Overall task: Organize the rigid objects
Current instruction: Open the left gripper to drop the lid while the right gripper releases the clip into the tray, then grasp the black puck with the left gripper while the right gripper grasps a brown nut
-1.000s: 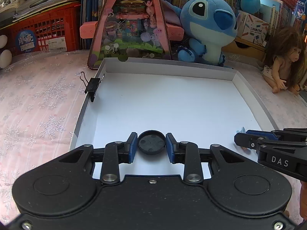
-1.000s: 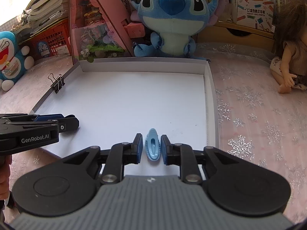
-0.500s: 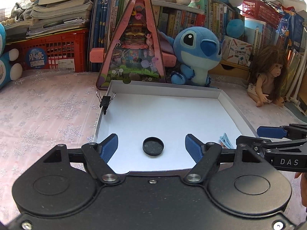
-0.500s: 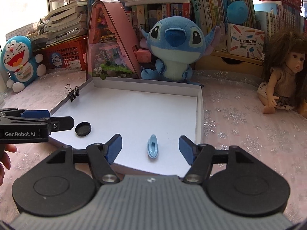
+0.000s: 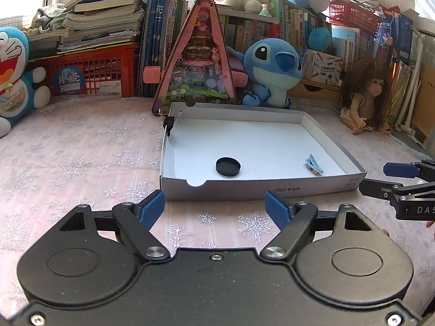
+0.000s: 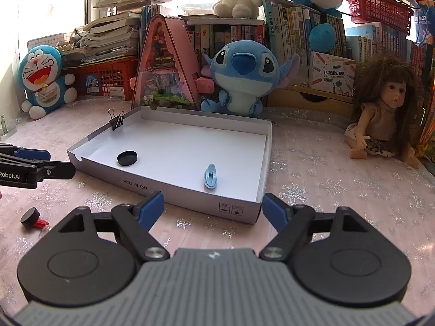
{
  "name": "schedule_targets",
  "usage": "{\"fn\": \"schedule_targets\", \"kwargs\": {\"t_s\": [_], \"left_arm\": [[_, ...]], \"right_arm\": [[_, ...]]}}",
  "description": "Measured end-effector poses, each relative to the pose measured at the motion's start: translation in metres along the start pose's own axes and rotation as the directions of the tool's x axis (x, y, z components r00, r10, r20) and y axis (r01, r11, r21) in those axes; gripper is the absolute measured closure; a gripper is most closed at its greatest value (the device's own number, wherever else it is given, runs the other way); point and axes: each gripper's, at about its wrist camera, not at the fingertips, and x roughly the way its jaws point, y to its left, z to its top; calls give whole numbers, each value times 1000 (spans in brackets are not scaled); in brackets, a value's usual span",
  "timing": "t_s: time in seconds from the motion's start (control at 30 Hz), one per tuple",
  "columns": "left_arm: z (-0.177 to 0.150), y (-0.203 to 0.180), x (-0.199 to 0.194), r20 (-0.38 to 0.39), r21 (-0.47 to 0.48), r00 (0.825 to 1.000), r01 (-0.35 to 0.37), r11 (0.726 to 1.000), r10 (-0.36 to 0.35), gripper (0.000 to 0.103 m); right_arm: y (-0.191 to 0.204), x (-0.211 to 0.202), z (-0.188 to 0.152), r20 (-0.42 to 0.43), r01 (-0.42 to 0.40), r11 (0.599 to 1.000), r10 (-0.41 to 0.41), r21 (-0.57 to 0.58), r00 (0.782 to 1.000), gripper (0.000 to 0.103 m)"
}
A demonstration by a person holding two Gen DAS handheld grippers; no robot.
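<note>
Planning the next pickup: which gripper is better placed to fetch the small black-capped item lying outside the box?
Probably left. The black-capped item lies on the cloth on the left gripper side, just nearer than it. The right gripper faces the box front. Both are open and empty.

Both handheld units share black twin-disc bodies, silver pivot screws and blue finger pads, the left gripper [image 5: 214, 207] with a plain black housing and white "Robot.AI" side lettering, the right gripper [image 6: 213, 207] with a ribbed grey housing and "DAS" lettering.
</note>
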Motion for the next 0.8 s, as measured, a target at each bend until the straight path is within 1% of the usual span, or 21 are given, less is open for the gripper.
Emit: {"fn": "schedule_targets", "kwargs": {"t_s": [0.17, 0.4, 0.47, 0.5, 0.67, 0.8], "left_arm": [[-18, 6, -15, 3, -3, 1000, -13, 1000, 13, 24], [-40, 9, -32, -1, 8, 1000, -17, 1000, 17, 23], [-45, 9, -35, 1, 9, 1000, -16, 1000, 16, 19], [-47, 9, -37, 3, 10, 1000, -15, 1000, 15, 18], [-56, 7, -42, -1, 16, 1000, -7, 1000, 7, 18], [-62, 8, -43, -16, 5, 1000, -8, 1000, 8, 19]], "right_arm": [[-1, -13, -19, 25, 23, 1000, -23, -8, 999, 15], [-2, -25, -41, 29, 50, 999, -49, -13, 998, 14], [-3, -27, -46, 30, 54, 998, -54, -6, 998, 13], [-4, -28, -49, 30, 58, 998, -58, 1, 998, 12], [-6, -33, -58, 43, 87, 996, -88, 18, 995, 12], [-6, -35, -66, 42, 91, 996, -91, 19, 995, 12]]}}
